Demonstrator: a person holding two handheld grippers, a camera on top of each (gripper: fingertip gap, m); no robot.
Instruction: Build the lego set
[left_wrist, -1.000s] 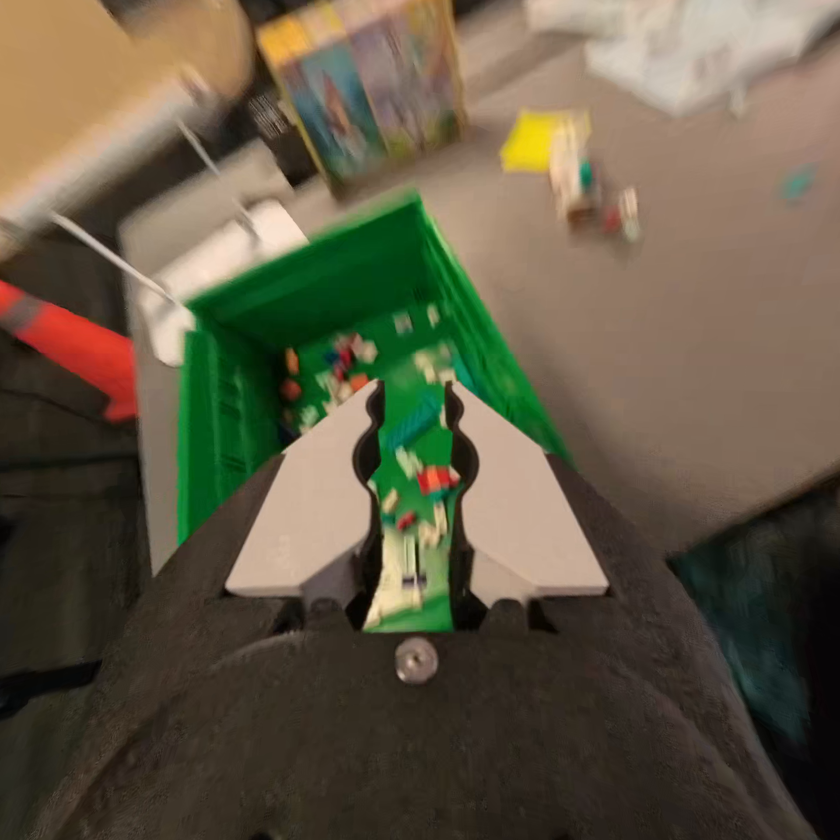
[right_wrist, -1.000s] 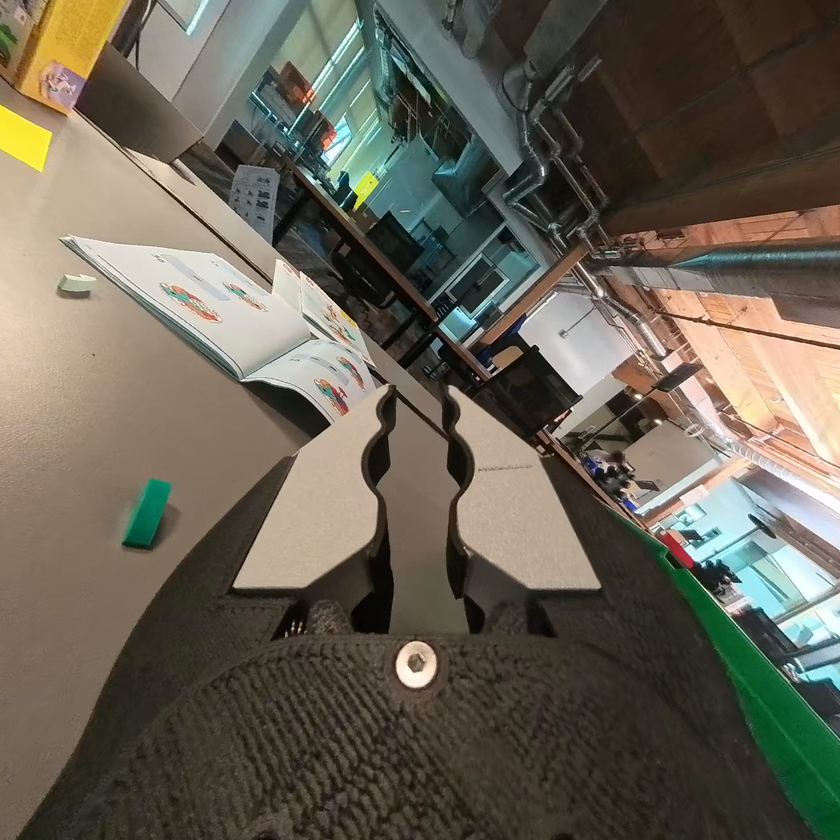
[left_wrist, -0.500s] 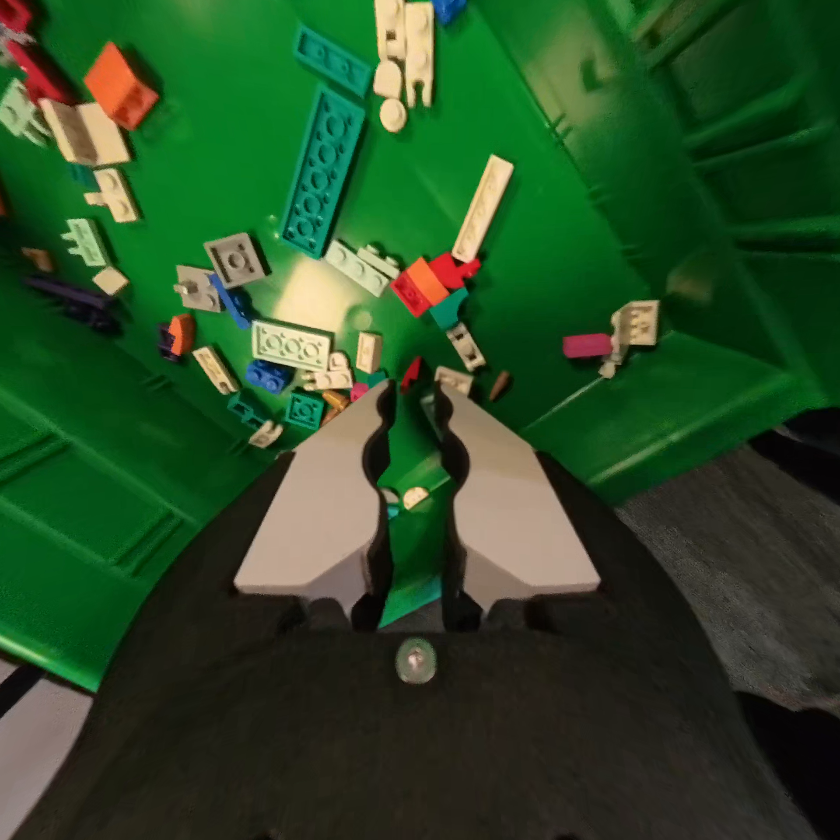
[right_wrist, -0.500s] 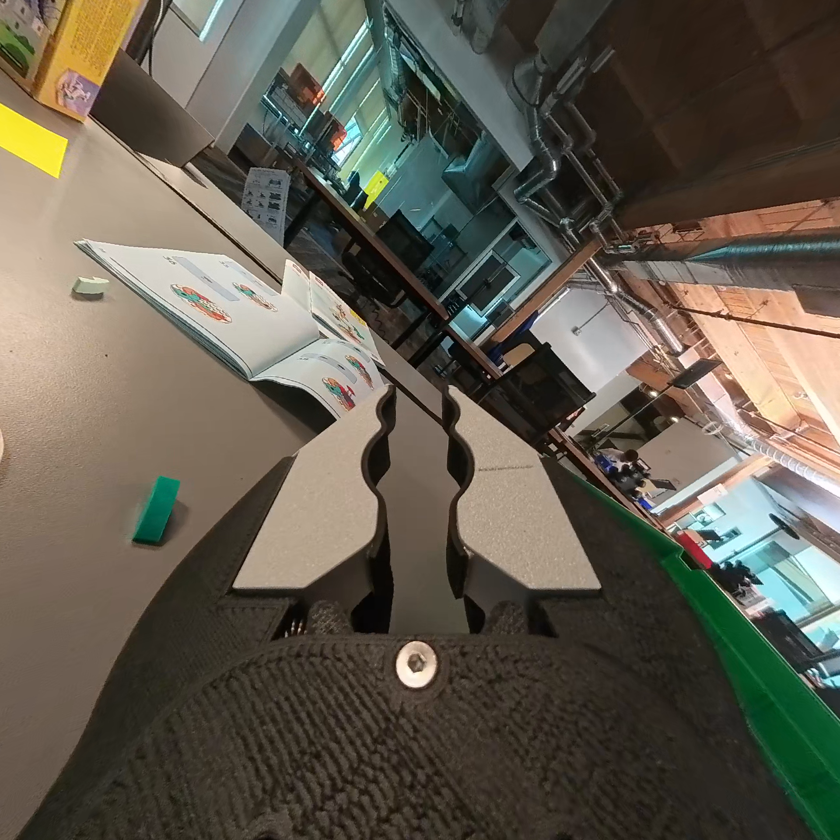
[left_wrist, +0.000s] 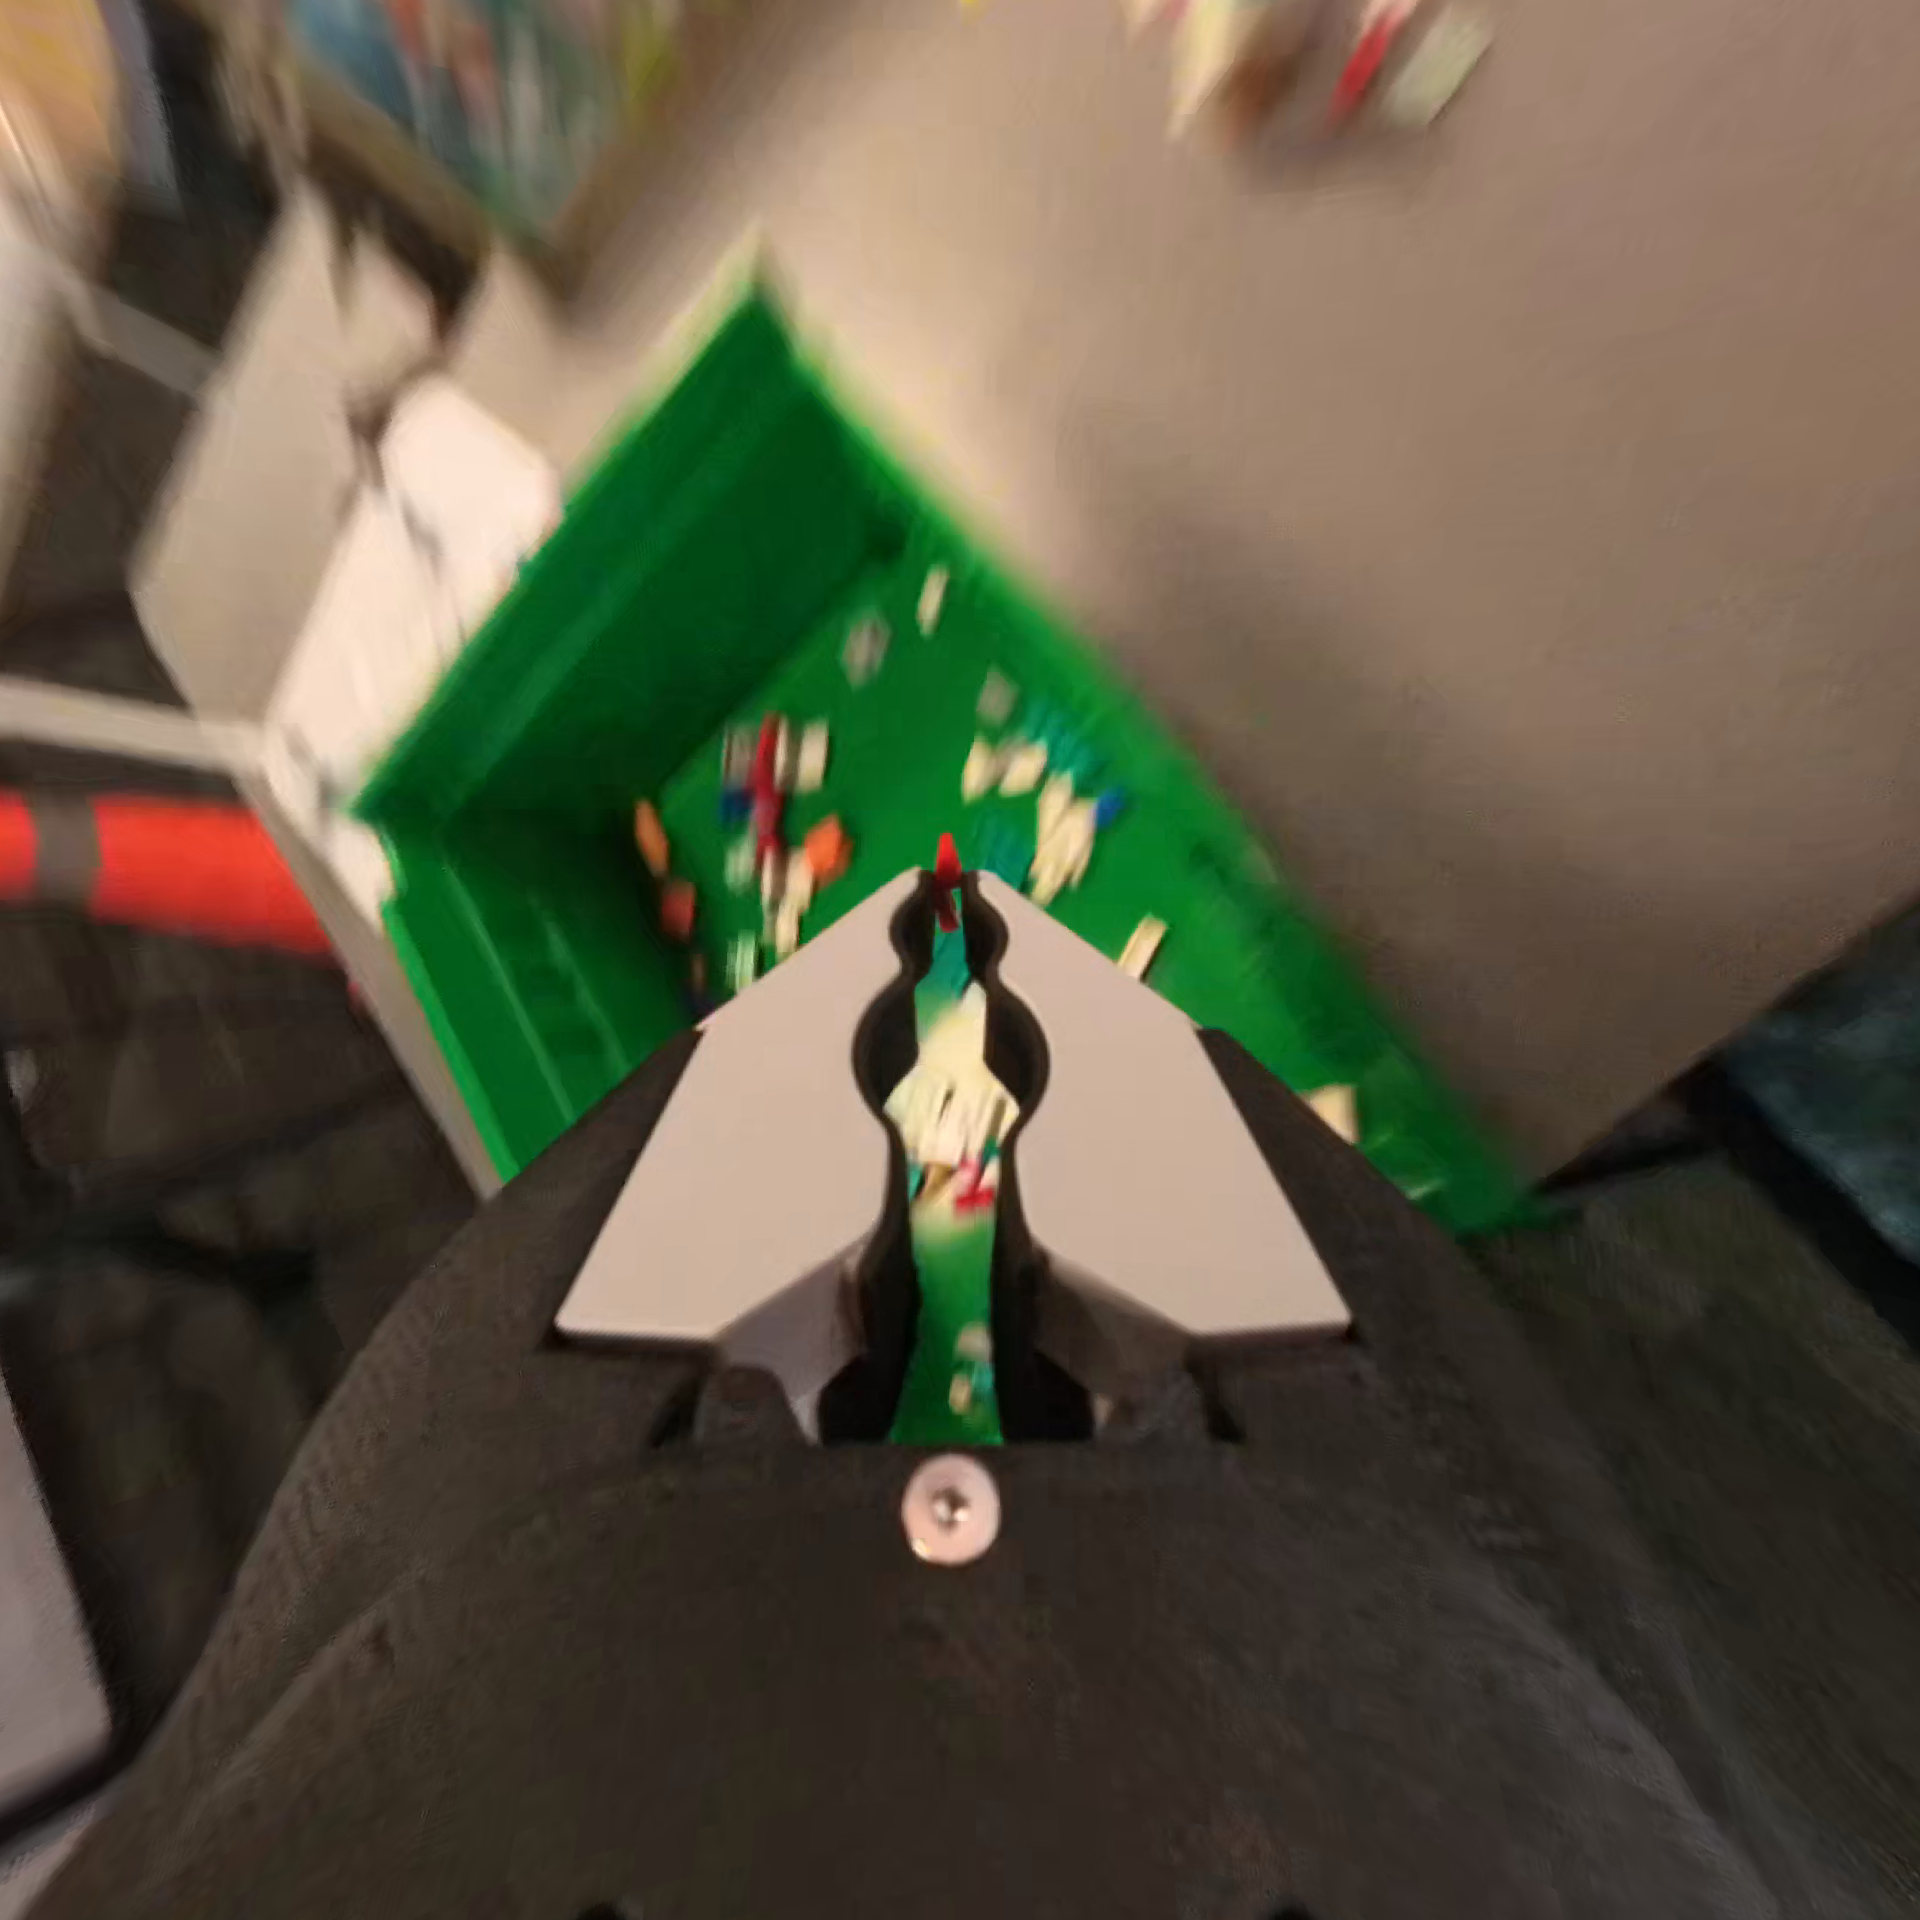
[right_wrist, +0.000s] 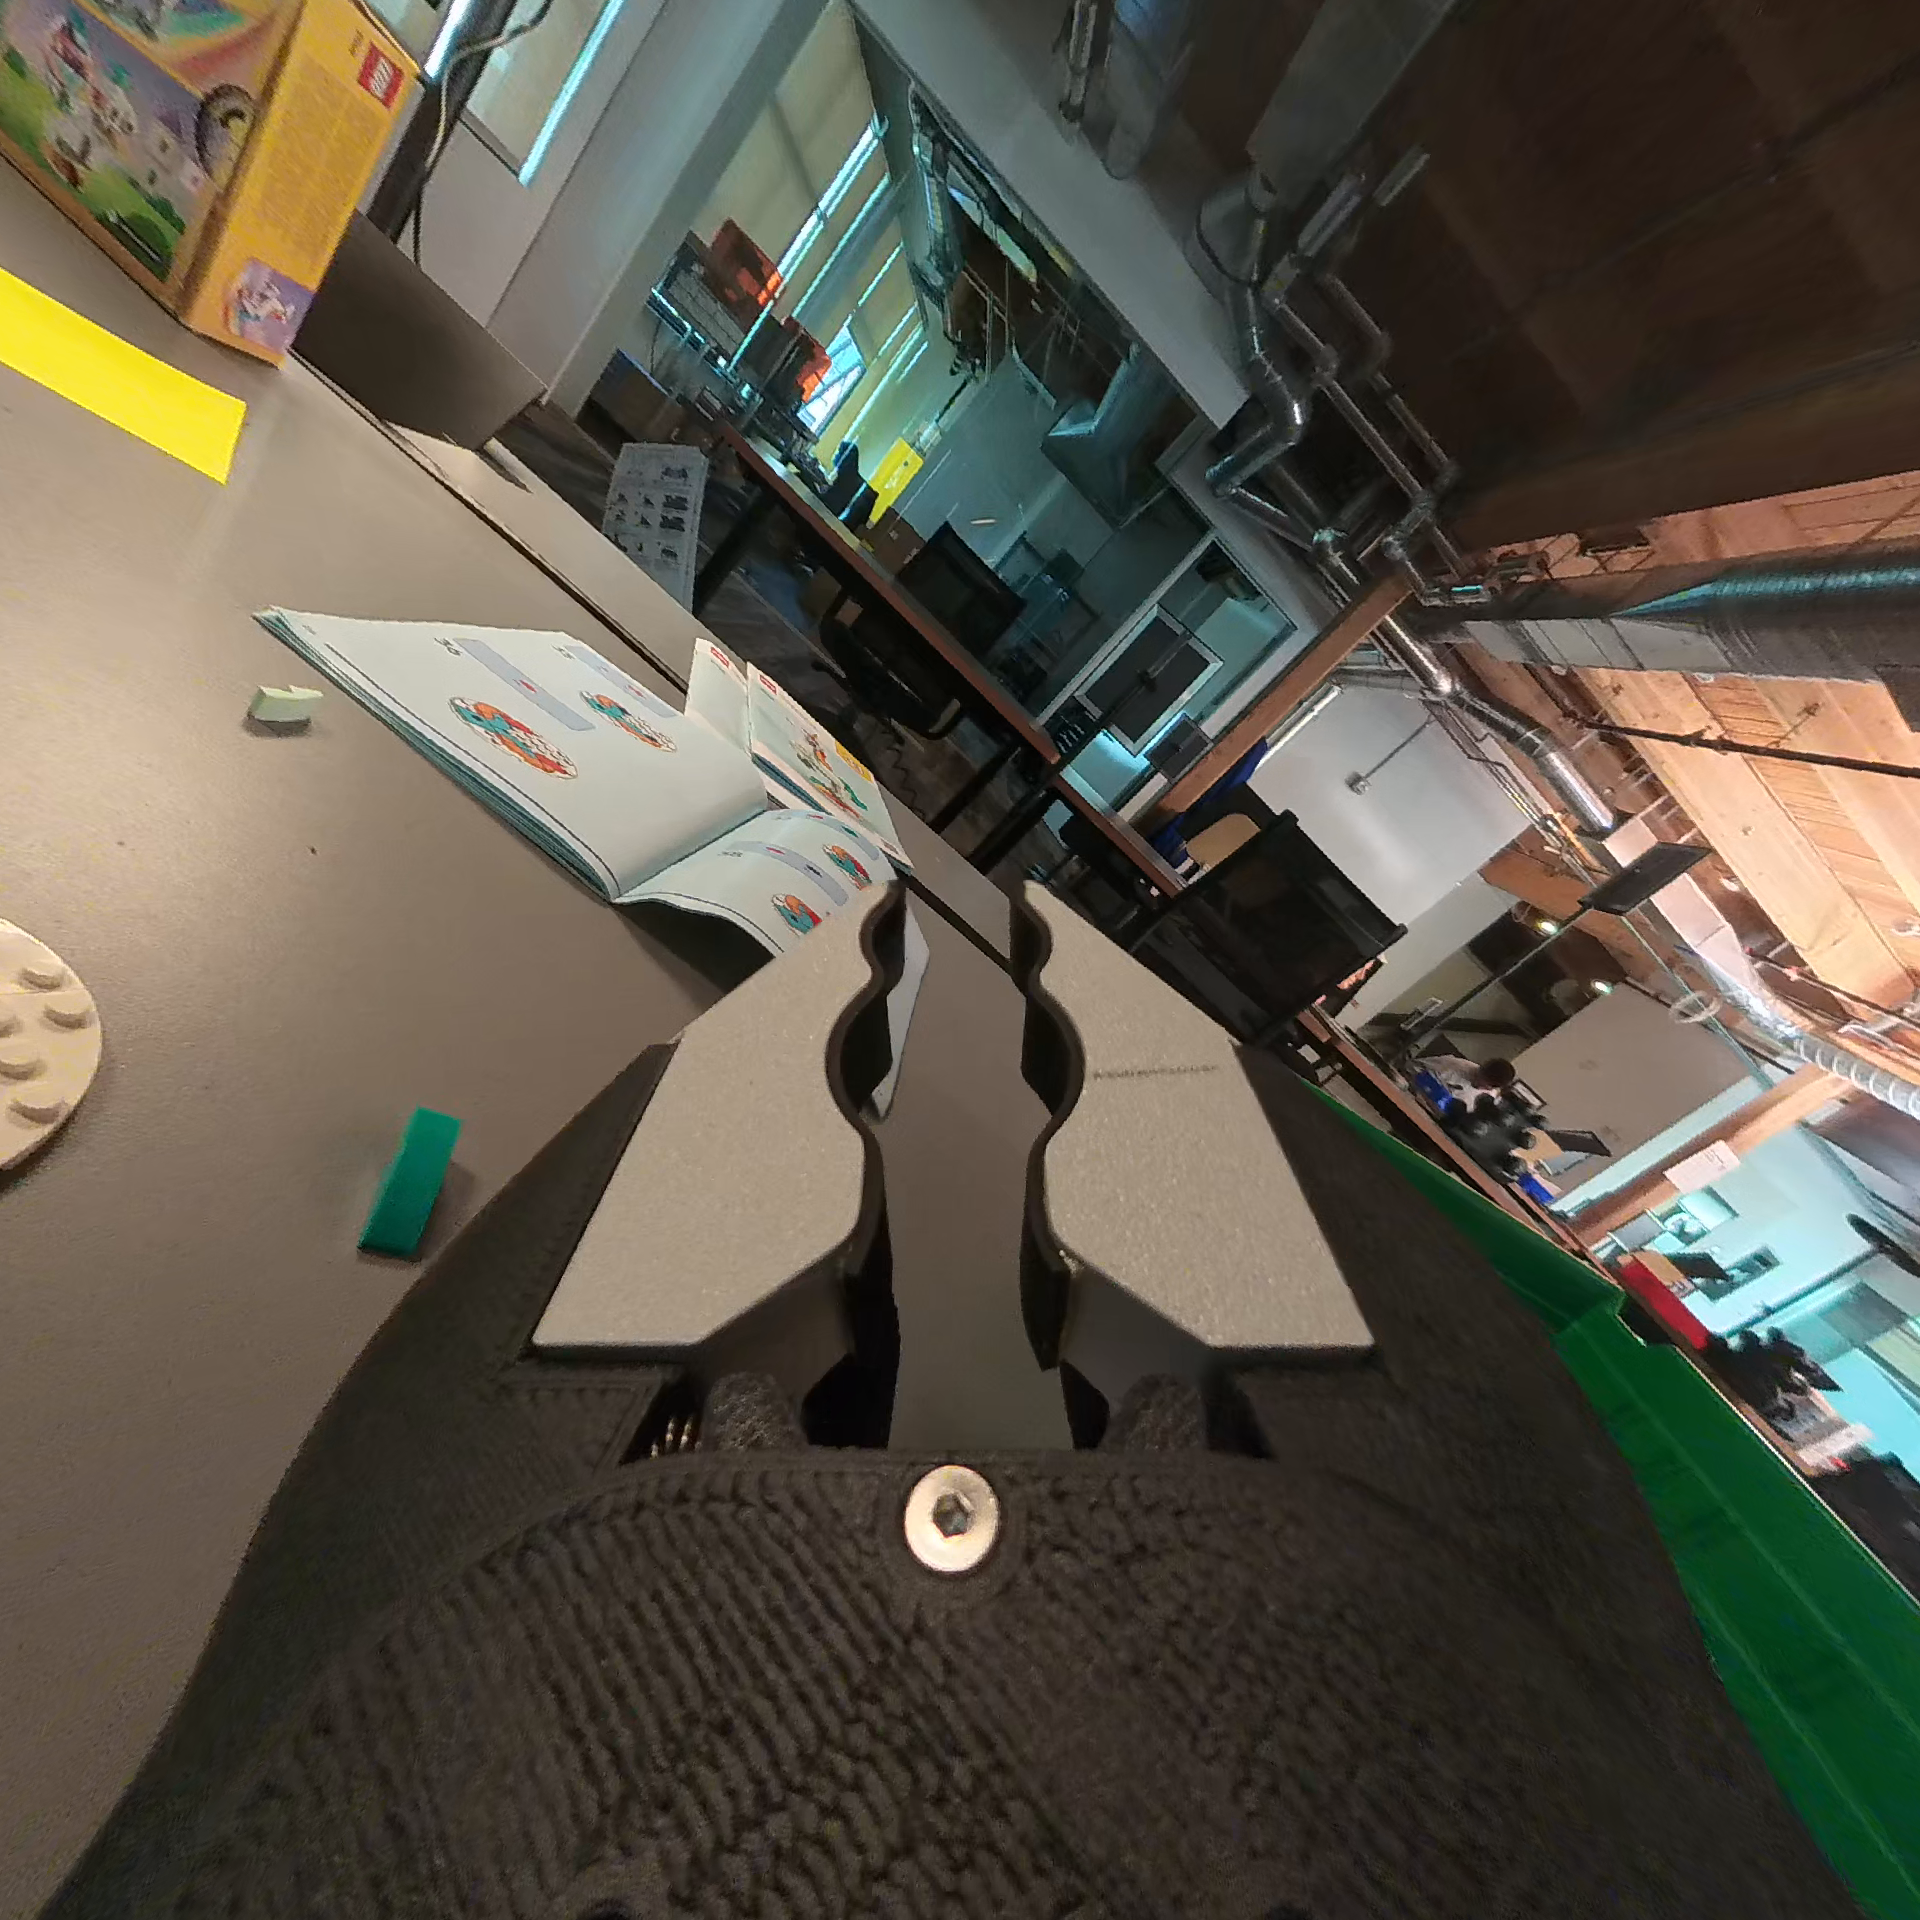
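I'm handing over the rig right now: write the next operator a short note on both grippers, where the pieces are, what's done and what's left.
Left gripper: shut on a small red piece, held above the green bin of loose bricks; that view is blurred.
Right gripper: open, empty, low over the grey table.
On the table: open instruction booklet, green brick, pale green piece, white round plate, set box.
Done: one piece picked.
Left: place it; no finished assembly is visible.
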